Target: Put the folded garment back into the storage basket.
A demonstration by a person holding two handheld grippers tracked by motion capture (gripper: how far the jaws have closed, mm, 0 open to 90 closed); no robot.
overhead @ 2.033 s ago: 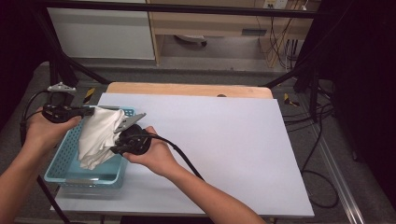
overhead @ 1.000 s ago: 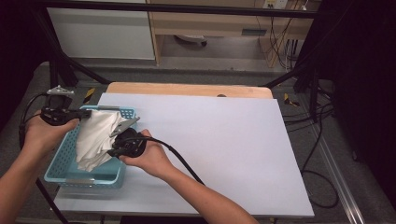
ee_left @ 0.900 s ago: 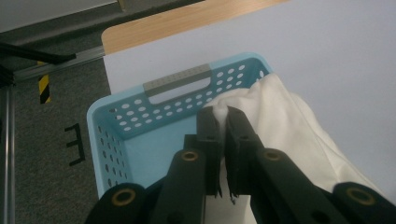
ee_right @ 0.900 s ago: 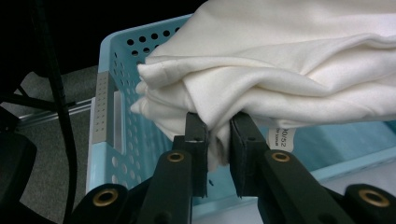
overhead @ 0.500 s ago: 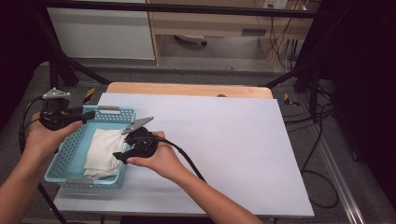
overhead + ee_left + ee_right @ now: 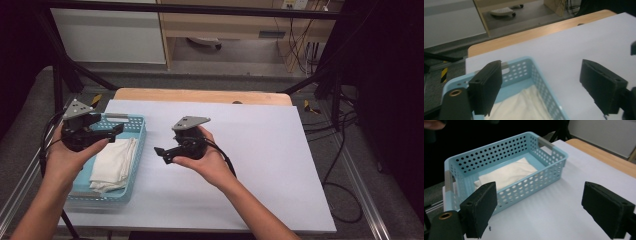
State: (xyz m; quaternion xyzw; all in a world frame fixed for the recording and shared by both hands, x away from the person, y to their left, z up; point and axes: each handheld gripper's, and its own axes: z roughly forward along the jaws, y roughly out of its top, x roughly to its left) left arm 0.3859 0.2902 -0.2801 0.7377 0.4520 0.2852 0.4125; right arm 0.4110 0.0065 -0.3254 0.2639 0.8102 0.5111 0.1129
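Left gripper (image 6: 112,131) held above the near-left rim of the basket, jaws wide apart and just been opening, nothing between them; from its own camera (image 6: 541,87), black pads spread over the basket's far corner with bare air in the gap. Right gripper (image 6: 161,153) held over the white table cover just right of the basket, pointing left toward it, jaws likewise spread wide and just been opening, empty; in its own view (image 6: 539,212), only table surface and the basket's side wall between the pads. Grey three-cornered plates on top of both, cables trailing back toward the person's forearms. White cloth (image 6: 114,159) lying loosely folded inside the light blue perforated basket (image 6: 131,172), touching neither gripper; seen again as a pale fold on the basket floor (image 6: 509,173) and as a slip of white below the left pads (image 6: 524,106). Basket (image 6: 549,167) sitting at the left edge of the table (image 6: 260,150), long side running away from the person. Beyond the white cover, a wooden strip (image 6: 200,95) along the far edge.
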